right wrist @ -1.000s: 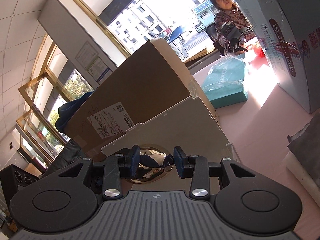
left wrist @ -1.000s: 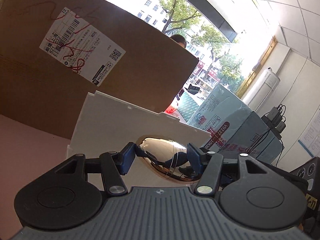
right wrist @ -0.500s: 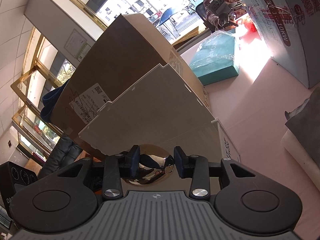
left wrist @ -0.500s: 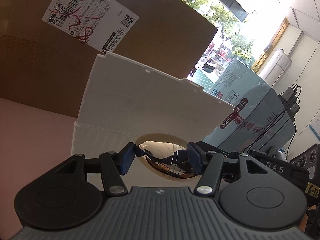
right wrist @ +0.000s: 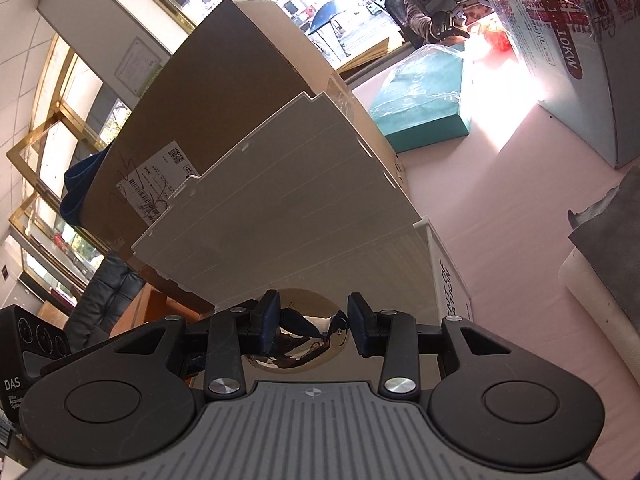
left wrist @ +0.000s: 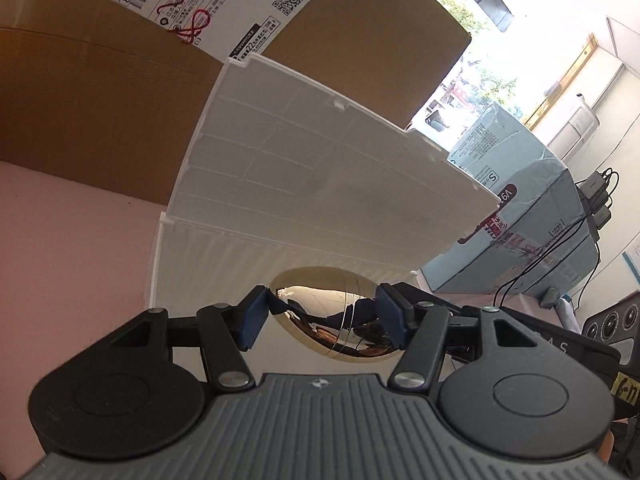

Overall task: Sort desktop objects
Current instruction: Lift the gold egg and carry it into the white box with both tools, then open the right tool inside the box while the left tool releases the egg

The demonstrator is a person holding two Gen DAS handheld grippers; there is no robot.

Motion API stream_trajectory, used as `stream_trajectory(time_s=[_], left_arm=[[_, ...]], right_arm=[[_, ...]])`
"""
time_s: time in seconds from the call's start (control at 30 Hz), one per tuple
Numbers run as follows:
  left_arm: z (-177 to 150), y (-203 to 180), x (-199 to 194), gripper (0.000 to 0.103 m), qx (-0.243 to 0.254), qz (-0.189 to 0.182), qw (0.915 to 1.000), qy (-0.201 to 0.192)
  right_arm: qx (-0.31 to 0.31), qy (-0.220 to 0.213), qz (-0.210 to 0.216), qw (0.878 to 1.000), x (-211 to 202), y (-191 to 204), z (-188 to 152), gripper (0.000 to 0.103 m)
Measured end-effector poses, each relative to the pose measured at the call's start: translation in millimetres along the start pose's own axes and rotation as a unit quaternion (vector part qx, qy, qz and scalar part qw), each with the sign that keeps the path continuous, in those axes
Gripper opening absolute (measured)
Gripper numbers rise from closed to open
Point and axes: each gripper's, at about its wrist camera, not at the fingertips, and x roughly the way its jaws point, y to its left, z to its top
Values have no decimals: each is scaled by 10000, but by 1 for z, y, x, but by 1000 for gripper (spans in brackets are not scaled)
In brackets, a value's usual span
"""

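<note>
Mirror-bright golden lens (left wrist: 336,316), rounded, between left tongs (left wrist: 323,322).

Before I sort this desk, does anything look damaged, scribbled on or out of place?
Two things. The shipping label on the brown cardboard box is scrawled over in red pen. The pale blue carton looks dented and creased along its upper edge. The white ribbed panel leans tilted, though it looks undamaged.
</note>
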Motion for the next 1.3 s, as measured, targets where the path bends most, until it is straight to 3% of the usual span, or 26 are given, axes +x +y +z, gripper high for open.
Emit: stream_trajectory(time_s=[0.23,0.27,0.33,0.37,0.4,0.47,0.57,1.13,1.23,1.3], left_arm=[[-2,0,3,55,139,98,9998,93],[-2,0,3,54,158,108,9998,106],[-2,3,6,53,107,-5,9998,195],[-2,6,9,47,15,-189,9994,301],[-2,8,12,38,-95,-332,9985,417],[-2,16,18,29,-270,-366,9973,582],[-3,22,22,22,-305,-324,9969,646],[-3,17,24,24,-223,-209,9976,620],[-2,18,20,28,-227,-177,9981,553],[-1,16,16,38,-184,-109,9989,416]], right_arm=[[-253,208,-321,9989,7,9,8,34],[-344,231,-407,9983,8,13,8,32],[-434,377,-390,9976,13,18,9,12],[-435,494,-316,9973,17,20,9,3],[-400,641,-410,9963,22,22,8,3],[-540,741,-634,9938,35,23,4,3],[-574,909,-821,9908,51,22,-1,3],[-611,890,-1036,9887,54,14,-6,3],[-523,877,-951,9902,51,12,-6,3],[-446,814,-829,9922,44,11,-5,3]])
